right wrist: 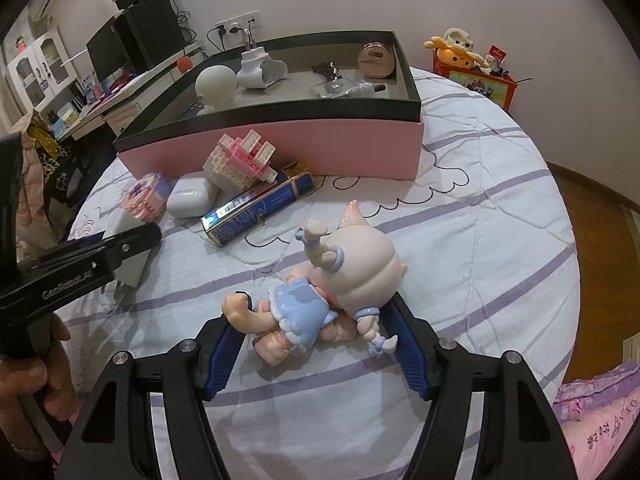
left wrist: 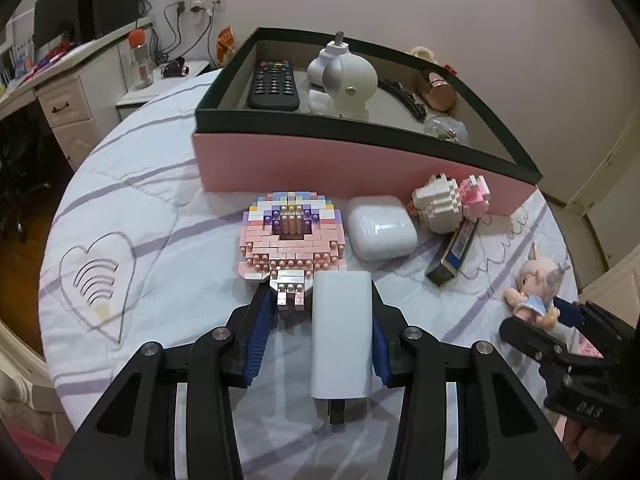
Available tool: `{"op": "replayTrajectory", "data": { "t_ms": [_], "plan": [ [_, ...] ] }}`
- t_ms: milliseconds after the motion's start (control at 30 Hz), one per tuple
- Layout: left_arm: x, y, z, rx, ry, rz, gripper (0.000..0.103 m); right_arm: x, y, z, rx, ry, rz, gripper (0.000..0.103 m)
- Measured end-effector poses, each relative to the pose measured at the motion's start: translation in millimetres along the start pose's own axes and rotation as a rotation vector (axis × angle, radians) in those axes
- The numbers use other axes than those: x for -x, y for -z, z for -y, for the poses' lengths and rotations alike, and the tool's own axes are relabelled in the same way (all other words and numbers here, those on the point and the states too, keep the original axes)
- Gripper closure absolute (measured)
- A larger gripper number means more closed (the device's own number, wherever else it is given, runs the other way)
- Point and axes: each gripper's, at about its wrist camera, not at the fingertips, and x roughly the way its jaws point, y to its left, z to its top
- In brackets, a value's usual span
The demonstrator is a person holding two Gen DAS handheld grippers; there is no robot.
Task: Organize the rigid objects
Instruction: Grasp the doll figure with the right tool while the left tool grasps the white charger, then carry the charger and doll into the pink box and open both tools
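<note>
The white charger (left wrist: 340, 332) lies on the bed at the lower centre of the left wrist view, its long axis running along the left tool (left wrist: 320, 320), whose half-closed fingers flank it, right pad touching, left apparently just clear.

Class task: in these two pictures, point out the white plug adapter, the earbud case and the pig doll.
White plug adapter (left wrist: 340, 332), left wrist view, middle of its top face.
Earbud case (left wrist: 380, 226), left wrist view, centre of its lid.
Pig doll (right wrist: 360, 268), right wrist view, back of its head.
</note>
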Motion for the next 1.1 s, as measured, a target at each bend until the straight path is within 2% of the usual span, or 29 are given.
{"op": "replayTrajectory", "data": {
  "t_ms": [200, 300, 333, 467, 500, 533, 600, 667, 733, 833, 1100],
  "plan": [
    [19, 6, -7, -0.004, 0.03, -0.012, 0.06, 7, -3, -3, 0.004, -0.006, 0.002, 0.034],
    [26, 6, -12, 0.001, 0.041, -0.007, 0.068, 9, -5, -6, 0.007, -0.012, 0.008, 0.034],
    [27, 6, -13, 0.002, 0.045, -0.007, 0.079, 9, -6, -7, 0.01, -0.011, 0.007, 0.034],
    [27, 7, -13, -0.012, 0.04, -0.008, 0.078, 6, -5, -11, 0.013, -0.008, -0.003, 0.034],
    [26, 7, -12, -0.022, 0.024, -0.014, 0.075, 5, -4, -11, 0.011, -0.008, -0.007, 0.034],
    [24, 8, -10, -0.026, 0.007, -0.023, 0.063, 4, -2, -11, 0.01, -0.009, -0.011, 0.034],
    [18, 13, -13, -0.019, -0.02, -0.036, 0.045, 3, -1, -12, 0.011, -0.01, -0.015, 0.034],
    [17, 18, -16, -0.016, -0.007, -0.039, 0.05, 3, 0, -12, 0.011, -0.01, -0.016, 0.034],
    [19, 20, -19, -0.013, 0.015, -0.035, 0.069, 4, 1, -12, 0.01, -0.006, -0.018, 0.034],
    [22, 19, -22, 0.001, 0.045, -0.038, 0.078, 4, 0, -12, 0.005, -0.003, -0.017, 0.034],
    [44, 17, -17, -0.024, 0.075, -0.01, 0.08, 11, -3, -20, 0.017, -0.019, -0.001, 0.034]
  ]
}}
